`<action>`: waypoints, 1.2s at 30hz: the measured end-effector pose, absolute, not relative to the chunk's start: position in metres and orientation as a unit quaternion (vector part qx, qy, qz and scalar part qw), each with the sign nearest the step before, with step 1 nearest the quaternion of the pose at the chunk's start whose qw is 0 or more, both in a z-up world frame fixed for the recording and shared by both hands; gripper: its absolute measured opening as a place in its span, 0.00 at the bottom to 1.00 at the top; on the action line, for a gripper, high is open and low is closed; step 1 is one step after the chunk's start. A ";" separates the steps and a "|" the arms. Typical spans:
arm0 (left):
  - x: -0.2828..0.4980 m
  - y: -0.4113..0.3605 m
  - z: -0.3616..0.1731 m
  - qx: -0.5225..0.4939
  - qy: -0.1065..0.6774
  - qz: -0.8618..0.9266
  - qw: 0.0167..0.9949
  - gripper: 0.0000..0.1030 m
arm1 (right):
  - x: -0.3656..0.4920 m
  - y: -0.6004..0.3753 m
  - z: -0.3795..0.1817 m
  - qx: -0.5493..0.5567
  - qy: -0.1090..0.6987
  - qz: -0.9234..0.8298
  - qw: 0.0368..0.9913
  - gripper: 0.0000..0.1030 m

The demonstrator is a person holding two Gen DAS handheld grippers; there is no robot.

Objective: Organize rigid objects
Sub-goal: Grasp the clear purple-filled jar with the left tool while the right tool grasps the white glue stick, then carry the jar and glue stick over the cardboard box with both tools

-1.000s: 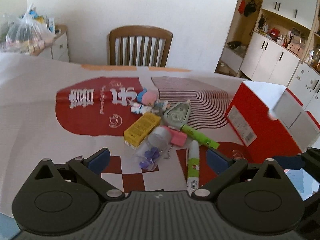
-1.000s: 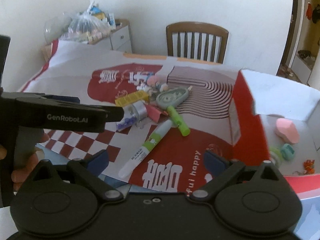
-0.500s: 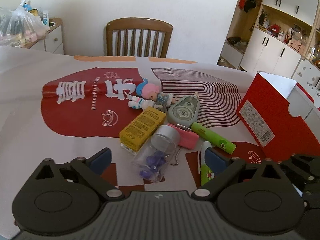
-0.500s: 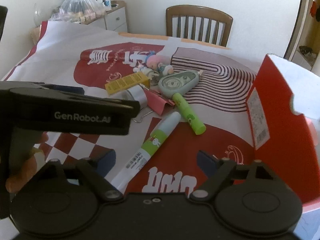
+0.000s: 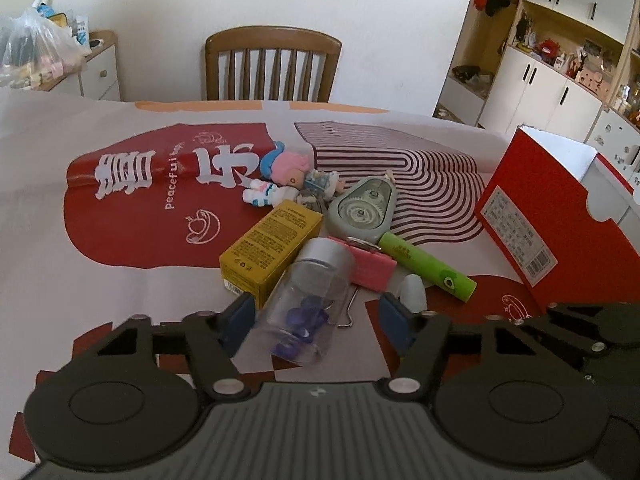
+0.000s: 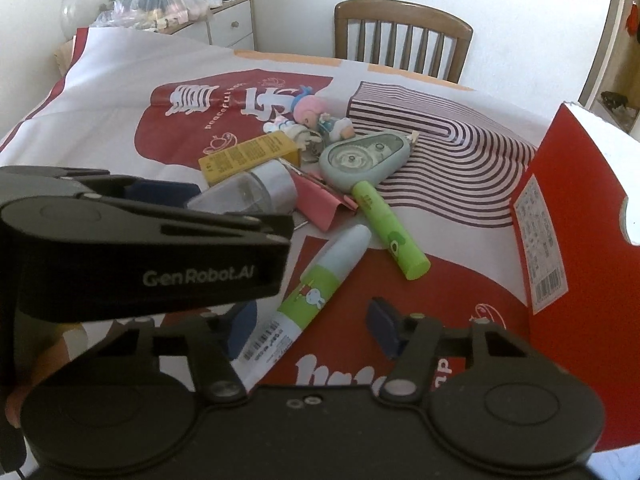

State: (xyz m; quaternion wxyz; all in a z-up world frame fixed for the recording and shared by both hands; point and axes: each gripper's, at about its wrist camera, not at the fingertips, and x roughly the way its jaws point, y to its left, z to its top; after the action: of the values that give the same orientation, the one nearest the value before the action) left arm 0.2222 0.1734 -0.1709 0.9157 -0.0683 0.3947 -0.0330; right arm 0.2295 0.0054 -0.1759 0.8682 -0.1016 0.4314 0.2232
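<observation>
Left claw (image 5: 318, 318): jaws have just been closing, still apart, straddling the clear jar (image 5: 308, 304) on the desk (image 5: 60, 264). Center before clamping. Right claw (image 6: 310, 330): likewise narrowing, unclamped around the white marker (image 6: 308, 292). Grip mid-barrel, then carry to the red box (image 6: 576, 216).

Yellow box (image 5: 270, 251), green tube (image 5: 426, 266), red carton (image 5: 536, 216)

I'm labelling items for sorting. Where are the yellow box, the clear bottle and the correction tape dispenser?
yellow box (image 5: 272, 250), left wrist view, top face.
clear bottle (image 5: 308, 300), left wrist view, transparent body.
correction tape dispenser (image 6: 364, 160), right wrist view, clear gear window.
</observation>
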 end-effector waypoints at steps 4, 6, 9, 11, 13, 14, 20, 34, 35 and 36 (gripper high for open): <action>0.224 0.168 -0.174 -0.060 0.400 -0.035 0.914 0.54 | 0.231 0.005 -0.176 -0.103 0.430 0.221 0.869 0.49; 0.227 0.165 -0.176 -0.056 0.404 -0.038 0.912 0.48 | 0.230 0.007 -0.177 -0.112 0.429 0.216 0.870 0.44; 0.231 0.163 -0.178 -0.057 0.411 -0.042 0.909 0.43 | 0.232 0.006 -0.177 -0.110 0.429 0.220 0.869 0.36; 0.232 0.163 -0.181 -0.059 0.415 -0.040 0.907 0.42 | 0.232 0.005 -0.177 -0.106 0.430 0.219 0.869 0.29; 0.232 0.162 -0.181 -0.058 0.414 -0.040 0.908 0.41 | 0.234 0.003 -0.176 -0.103 0.432 0.217 0.869 0.26; 0.231 0.162 -0.181 -0.058 0.414 -0.042 0.907 0.41 | 0.234 0.002 -0.176 -0.101 0.433 0.215 0.870 0.22; 0.227 0.163 -0.179 -0.067 0.420 -0.041 0.904 0.41 | 0.235 -0.006 -0.174 -0.085 0.437 0.203 0.872 0.17; 0.190 0.155 -0.163 -0.078 0.423 -0.040 0.902 0.39 | 0.204 -0.037 -0.153 -0.055 0.435 0.201 0.876 0.17; 0.187 0.154 -0.162 -0.082 0.423 -0.039 0.901 0.39 | 0.202 -0.040 -0.151 -0.051 0.435 0.202 0.876 0.17; 0.183 0.154 -0.159 -0.087 0.423 -0.039 0.901 0.39 | 0.199 -0.043 -0.148 -0.046 0.435 0.204 0.876 0.17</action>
State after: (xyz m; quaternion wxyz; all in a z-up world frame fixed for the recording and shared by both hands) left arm 0.1833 0.1545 -0.1593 0.9011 -0.0869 0.4229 -0.0393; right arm 0.1992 -0.0431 -0.1475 0.8760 -0.0465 0.4348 0.2035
